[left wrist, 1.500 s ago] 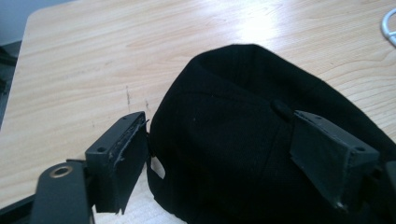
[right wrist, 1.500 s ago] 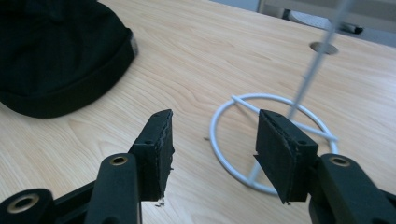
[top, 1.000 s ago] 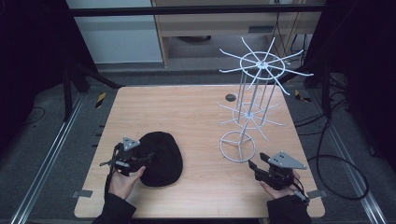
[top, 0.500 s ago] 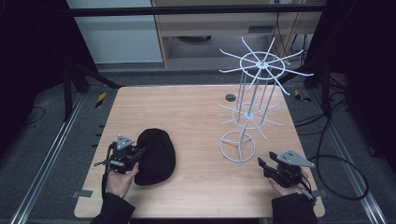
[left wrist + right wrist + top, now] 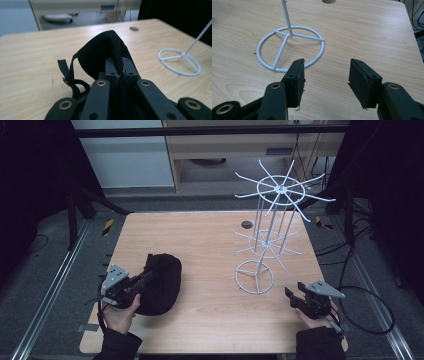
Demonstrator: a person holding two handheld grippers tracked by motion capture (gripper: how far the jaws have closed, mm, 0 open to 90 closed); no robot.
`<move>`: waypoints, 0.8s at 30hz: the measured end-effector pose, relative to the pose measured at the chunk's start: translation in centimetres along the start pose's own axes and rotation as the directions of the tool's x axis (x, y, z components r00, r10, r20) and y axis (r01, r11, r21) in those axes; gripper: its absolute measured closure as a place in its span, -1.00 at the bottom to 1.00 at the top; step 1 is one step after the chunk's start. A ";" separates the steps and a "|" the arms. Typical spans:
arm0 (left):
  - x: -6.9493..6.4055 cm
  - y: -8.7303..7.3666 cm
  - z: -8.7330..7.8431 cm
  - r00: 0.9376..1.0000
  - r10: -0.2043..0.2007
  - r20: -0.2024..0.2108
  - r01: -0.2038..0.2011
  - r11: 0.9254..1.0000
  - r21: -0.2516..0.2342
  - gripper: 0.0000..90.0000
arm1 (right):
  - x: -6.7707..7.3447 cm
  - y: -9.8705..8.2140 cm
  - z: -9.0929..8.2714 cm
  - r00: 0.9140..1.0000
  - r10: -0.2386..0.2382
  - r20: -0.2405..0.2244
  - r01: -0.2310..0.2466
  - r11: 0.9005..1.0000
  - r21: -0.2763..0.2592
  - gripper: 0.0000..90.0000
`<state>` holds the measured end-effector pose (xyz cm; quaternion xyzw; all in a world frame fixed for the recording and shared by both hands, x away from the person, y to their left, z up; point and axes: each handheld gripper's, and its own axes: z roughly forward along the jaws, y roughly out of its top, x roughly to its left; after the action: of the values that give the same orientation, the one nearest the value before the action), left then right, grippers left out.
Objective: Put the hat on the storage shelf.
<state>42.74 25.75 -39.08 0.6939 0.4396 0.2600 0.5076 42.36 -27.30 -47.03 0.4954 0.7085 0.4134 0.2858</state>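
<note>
The left tongs (image 5: 142, 279) have just been closing and now pinch the black cap's (image 5: 162, 280) edge, tilted up off the surface (image 5: 210, 245). The right tongs (image 5: 291, 295), jaws apart, sit near the cap's far side, held low.

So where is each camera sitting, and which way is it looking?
High view: above the person's side, looking forward and down at the table; both forearms enter from the bottom.
Left gripper view: rides the left hand-held gripper, looking along its jaws, pinched on the black cap.
Right gripper view: rides the right hand-held gripper, looking between open jaws at the white wire rack.
Shared: both gripper views show the rack's ring base.
</note>
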 end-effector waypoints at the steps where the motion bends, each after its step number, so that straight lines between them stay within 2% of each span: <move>1: -0.3 0.4 -0.5 1.000 0.007 0.013 -0.006 1.000 -0.031 0.90 | 0.0 0.0 0.0 1.000 -0.002 0.001 0.002 1.000 0.000 0.03; 2: -0.3 0.4 -0.5 1.000 0.007 0.013 -0.006 1.000 -0.031 0.90 | 0.0 0.0 0.0 1.000 -0.002 0.001 0.002 1.000 0.000 0.03; 7: -1.2 1.8 -1.7 0.998 0.016 0.055 -0.010 0.995 -0.097 0.91 | 0.0 0.0 0.1 1.000 0.003 -0.001 -0.003 1.000 0.000 0.03; 8: -1.5 2.2 -2.0 0.997 0.020 0.071 -0.012 0.993 -0.118 0.91 | -0.1 0.0 0.1 1.000 0.003 0.001 -0.003 1.000 -0.002 0.02; 12: -2.1 3.0 -2.6 0.995 0.041 0.090 -0.027 0.988 -0.154 0.91 | -0.2 0.0 0.2 1.000 0.002 0.004 -0.002 1.000 -0.005 0.01; 21: -3.4 5.8 -3.1 0.987 0.066 0.146 -0.026 0.965 -0.262 0.91 | -0.2 0.0 0.4 1.000 -0.012 0.013 0.012 1.000 -0.008 -0.01; 23: -3.8 6.7 -3.2 0.985 0.072 0.159 -0.023 0.956 -0.292 0.91 | -0.2 0.0 0.4 1.000 -0.012 0.014 0.012 1.000 -0.008 -0.01; 24: -4.1 7.4 -3.2 0.983 0.074 0.170 -0.017 0.949 -0.316 0.91 | -0.3 -0.1 0.5 1.000 -0.018 0.018 0.018 1.000 -0.011 -0.02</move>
<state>40.74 22.98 -30.70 0.6351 0.3290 0.2742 0.6429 42.83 -27.42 -47.31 0.4911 0.7081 0.4101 0.2988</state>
